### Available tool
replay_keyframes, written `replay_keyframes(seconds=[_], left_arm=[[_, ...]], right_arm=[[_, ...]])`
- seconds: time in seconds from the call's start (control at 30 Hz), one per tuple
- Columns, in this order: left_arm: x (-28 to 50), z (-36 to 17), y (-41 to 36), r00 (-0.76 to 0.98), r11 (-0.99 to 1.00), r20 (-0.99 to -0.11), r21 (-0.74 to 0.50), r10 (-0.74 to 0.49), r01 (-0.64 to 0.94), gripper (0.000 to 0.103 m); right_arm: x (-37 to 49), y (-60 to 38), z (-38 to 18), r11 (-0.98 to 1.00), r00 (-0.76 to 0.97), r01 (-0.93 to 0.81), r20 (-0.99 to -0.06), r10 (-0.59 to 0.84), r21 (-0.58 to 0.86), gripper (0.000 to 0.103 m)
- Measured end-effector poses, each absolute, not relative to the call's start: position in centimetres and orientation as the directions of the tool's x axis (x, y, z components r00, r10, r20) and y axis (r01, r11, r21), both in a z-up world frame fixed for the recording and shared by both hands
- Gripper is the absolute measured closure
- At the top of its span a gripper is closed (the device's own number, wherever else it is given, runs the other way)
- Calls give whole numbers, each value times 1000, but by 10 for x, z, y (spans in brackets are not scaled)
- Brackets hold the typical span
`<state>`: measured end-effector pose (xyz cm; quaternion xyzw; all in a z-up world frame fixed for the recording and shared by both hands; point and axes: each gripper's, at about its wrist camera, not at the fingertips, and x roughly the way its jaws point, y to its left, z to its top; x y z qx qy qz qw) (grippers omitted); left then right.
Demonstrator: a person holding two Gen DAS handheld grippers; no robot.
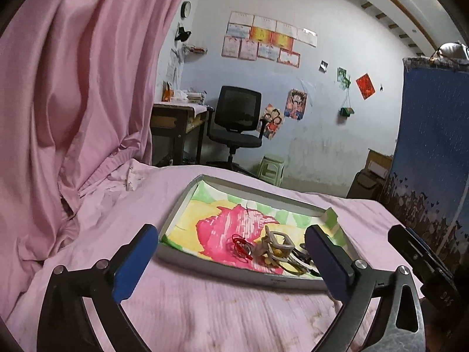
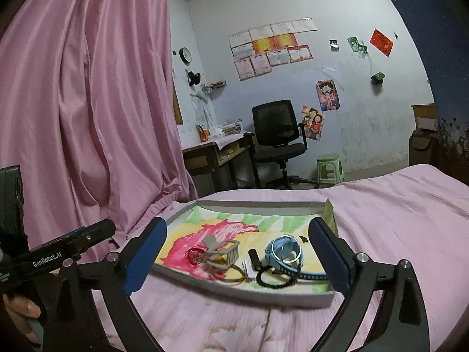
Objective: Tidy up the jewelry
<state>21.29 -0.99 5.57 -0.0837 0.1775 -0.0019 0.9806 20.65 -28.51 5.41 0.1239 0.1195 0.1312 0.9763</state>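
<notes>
Tray (image 2: 319, 295) on pink-sheeted bed (image 2: 395, 220), lined with painted paper. Jewelry heaped at near end: red cord bracelet (image 2: 194, 255), beige hair clip (image 2: 224, 253), blue watch (image 2: 283, 253), black hair tie (image 2: 274, 278), small black piece (image 2: 254, 258), perhaps a clasp, too blurred to tell. Left claw (image 1: 231, 259) spread wide, holding nothing, blue pads (image 1: 133, 267) flanking tray's near edge, hovering just short of it. Right claw (image 2: 239, 256) likewise wide apart and empty, pads (image 2: 329, 256) bracketing the pile without touching. Hand (image 2: 20, 311) gripping left tool's handle at lower left of right wrist view.
</notes>
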Motion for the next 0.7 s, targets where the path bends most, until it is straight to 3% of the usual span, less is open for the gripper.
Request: replay_keyframes(seconds=[0.7], left_arm=[[106, 36, -13, 955, 997, -297, -75, -22, 0, 1]], right_arm=[[122, -297, 34, 943, 940, -186, -230, 253, 277, 3]])
